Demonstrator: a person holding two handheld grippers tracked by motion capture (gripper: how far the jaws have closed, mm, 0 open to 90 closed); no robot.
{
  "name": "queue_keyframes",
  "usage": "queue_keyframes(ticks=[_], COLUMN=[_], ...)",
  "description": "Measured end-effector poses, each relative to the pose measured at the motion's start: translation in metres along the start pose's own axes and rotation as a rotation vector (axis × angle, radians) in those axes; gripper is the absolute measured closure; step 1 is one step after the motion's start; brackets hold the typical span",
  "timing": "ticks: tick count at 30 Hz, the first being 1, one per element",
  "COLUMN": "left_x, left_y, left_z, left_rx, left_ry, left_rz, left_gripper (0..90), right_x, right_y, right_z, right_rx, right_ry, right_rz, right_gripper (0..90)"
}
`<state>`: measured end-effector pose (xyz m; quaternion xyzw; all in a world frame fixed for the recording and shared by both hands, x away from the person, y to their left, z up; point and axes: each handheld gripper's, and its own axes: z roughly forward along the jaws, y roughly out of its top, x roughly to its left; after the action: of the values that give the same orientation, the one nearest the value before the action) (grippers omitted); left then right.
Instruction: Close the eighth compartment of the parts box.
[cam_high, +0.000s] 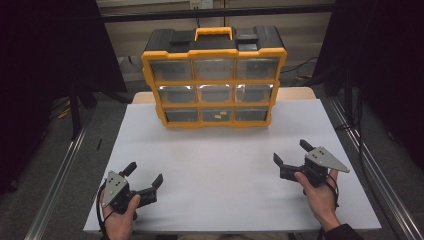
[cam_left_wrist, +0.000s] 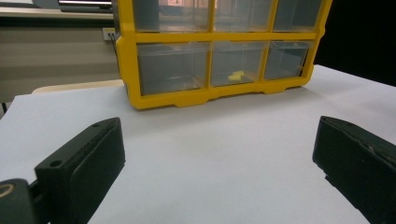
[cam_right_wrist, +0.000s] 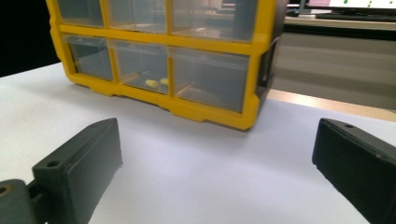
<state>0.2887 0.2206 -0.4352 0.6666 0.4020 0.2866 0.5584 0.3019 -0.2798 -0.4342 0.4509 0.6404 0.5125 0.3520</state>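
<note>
A yellow and black organiser cabinet (cam_high: 214, 75) with clear drawers stands upright at the far middle of the white table (cam_high: 225, 165). Its bottom middle drawer (cam_high: 217, 115) holds small yellow pieces (cam_left_wrist: 236, 75) (cam_right_wrist: 157, 82). My left gripper (cam_high: 146, 176) rests near the front left of the table, held by a hand, open with nothing between its jaws. My right gripper (cam_high: 292, 154) sits at the front right, also open and holding nothing. Both point toward the cabinet (cam_left_wrist: 215, 46) (cam_right_wrist: 163, 51), well short of it.
Dark curtains and stands flank the table on both sides. Metal floor rails (cam_high: 60, 175) run along the left and right of the table. A wooden edge (cam_high: 295, 93) shows behind the white surface. Open table surface lies between the grippers and the cabinet.
</note>
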Motion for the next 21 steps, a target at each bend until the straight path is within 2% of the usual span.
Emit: queue_keyframes(ticks=[7, 14, 18, 21], left_x=[0.0, 0.0, 0.001, 0.001], left_y=[0.0, -0.001, -0.001, -0.001], left_z=[0.0, 0.0, 0.0, -0.001], left_rx=[0.007, 0.012, 0.015, 0.013], left_ry=[0.007, 0.013, 0.03, 0.034], left_rz=[0.008, 0.013, -0.002, 0.003], left_gripper=[2.6, 2.6, 2.7, 2.7], right_x=[-0.006, -0.008, -0.01, -0.013], right_y=[-0.008, -0.01, -0.014, -0.016], right_z=[-0.016, -0.031, -0.039, -0.044], right_rx=[0.0, -0.012, -0.002, 0.001], right_ry=[-0.033, -0.056, -0.079, -0.091], right_rz=[0.029, 0.028, 0.022, 0.029], right_gripper=[0.5, 0.6, 0.6, 0.6])
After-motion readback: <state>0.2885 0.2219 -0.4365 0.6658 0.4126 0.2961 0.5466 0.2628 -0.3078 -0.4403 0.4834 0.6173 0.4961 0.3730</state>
